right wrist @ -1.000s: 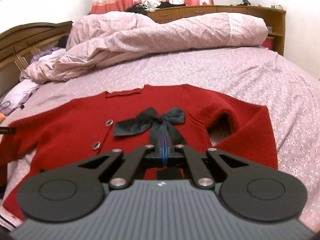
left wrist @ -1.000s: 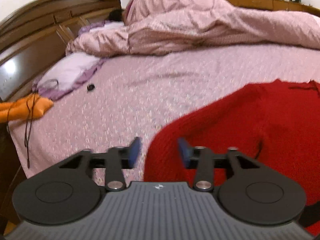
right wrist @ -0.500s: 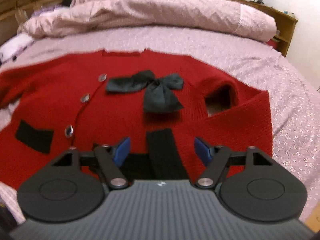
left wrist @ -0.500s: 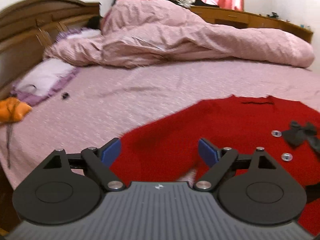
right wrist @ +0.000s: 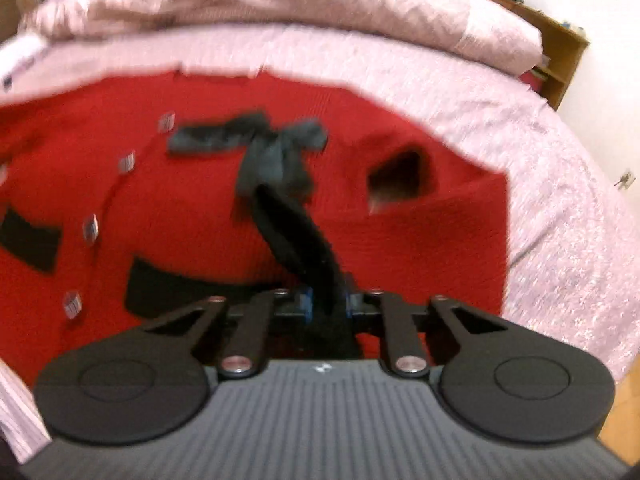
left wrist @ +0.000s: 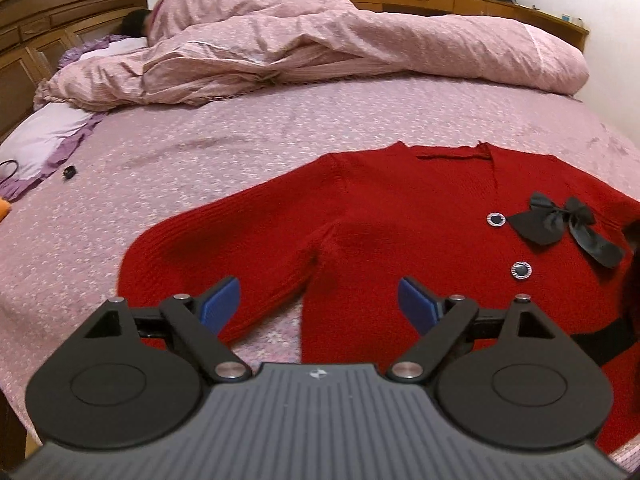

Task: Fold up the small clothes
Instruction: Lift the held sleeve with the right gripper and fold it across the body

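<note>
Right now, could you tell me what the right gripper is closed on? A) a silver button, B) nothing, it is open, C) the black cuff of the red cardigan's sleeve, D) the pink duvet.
C: in the right wrist view the right gripper has its blue pads pinched on the black cuff, which lifts off the red cardigan toward the jaws.
</note>
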